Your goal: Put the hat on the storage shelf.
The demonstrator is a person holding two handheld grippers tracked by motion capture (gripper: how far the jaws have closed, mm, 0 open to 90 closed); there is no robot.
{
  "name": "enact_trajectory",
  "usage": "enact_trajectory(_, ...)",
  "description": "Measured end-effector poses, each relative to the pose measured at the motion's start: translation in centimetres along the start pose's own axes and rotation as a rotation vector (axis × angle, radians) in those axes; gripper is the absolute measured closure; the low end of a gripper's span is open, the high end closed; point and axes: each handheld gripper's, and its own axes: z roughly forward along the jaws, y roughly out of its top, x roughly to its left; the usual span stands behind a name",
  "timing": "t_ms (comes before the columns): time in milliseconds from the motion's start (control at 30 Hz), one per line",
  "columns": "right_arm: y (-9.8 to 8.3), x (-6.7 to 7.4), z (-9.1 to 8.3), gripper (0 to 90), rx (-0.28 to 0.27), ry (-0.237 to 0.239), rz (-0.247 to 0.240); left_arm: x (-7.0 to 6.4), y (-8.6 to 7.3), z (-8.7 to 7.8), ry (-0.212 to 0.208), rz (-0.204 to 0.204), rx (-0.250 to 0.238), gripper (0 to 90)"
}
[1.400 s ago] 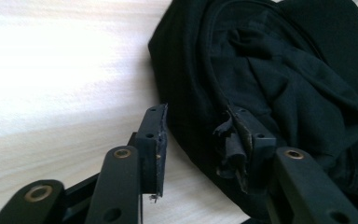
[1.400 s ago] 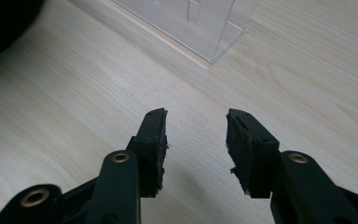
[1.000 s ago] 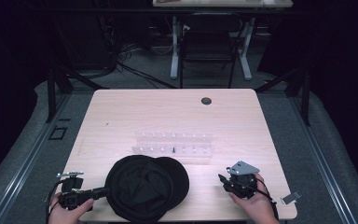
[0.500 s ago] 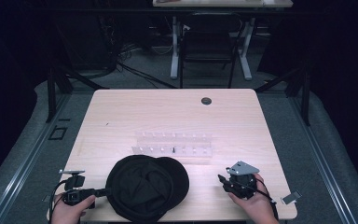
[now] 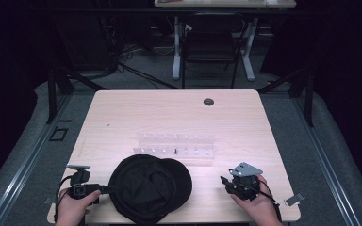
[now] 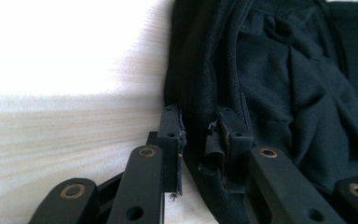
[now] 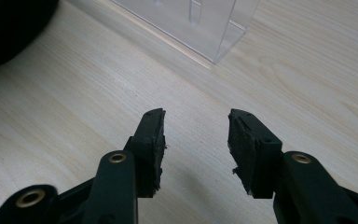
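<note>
A pale wooden desk (image 5: pixel 122 117) was seen from above, with a person's two hands coming in from the near edge, each holding a two-jaw gripper. A black cap (image 5: pixel 150 187) lay upside down on the near left part of the desk, its dark lining facing up and its brim toward the right.

The left gripper (image 5: pixel 107 189) reached in from the left at the cap's near-left edge. In the left gripper view, its jaws stood narrow on either side of the cap's (image 6: pixel 279 88) rim, one jaw outside the fabric and one inside, closed on the rim band.

The right gripper (image 5: pixel 227 182) sat well apart to the right of the cap, low over bare wood. In the right gripper view its jaws stood wide with nothing between them, pointing toward a clear plastic rack (image 7: pixel 191 23).

By the look of it, the work was at an early stage: the cap's rim had been gripped on one side, but the cap still lay flat on the desk, and any lifting, turning or moving of it remained.

The clear plastic rack (image 5: pixel 176 147) stood just beyond the cap, and would be in the way of a forward push. A small dark round grommet (image 5: pixel 209 101) sat near the far edge.
</note>
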Motion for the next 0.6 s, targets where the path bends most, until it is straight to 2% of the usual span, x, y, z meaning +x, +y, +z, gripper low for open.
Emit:
enact_trajectory(267, 0.0, -0.2, 0.0, 55.7, 0.0, 0.002, 0.008, -0.4, 1.1, 0.2, 0.001, 0.0, 0.04, 83.2)
enact_trajectory(433, -0.1, -0.2, 0.0, 55.6, -0.006, 0.002, 0.011, -0.7, 1.7, -0.1, 0.01, 0.009, 0.062, 84.6)
enact_trajectory(500, -0.1, -0.2, 0.0, 55.6, -0.005, 0.003, 0.012, -0.9, 2.0, -0.3, 0.008, -0.004, 0.068, 84.8)
enact_trajectory(533, -0.1, -0.2, 0.0, 55.6, -0.007, 0.002, 0.011, -0.9, 2.2, -0.5, 0.018, 0.011, 0.069, 84.9)
enact_trajectory(600, -0.1, -0.2, 0.0, 55.5, -0.007, 0.002, 0.011, -1.1, 2.3, -0.6, 0.024, 0.01, 0.069, 85.1)
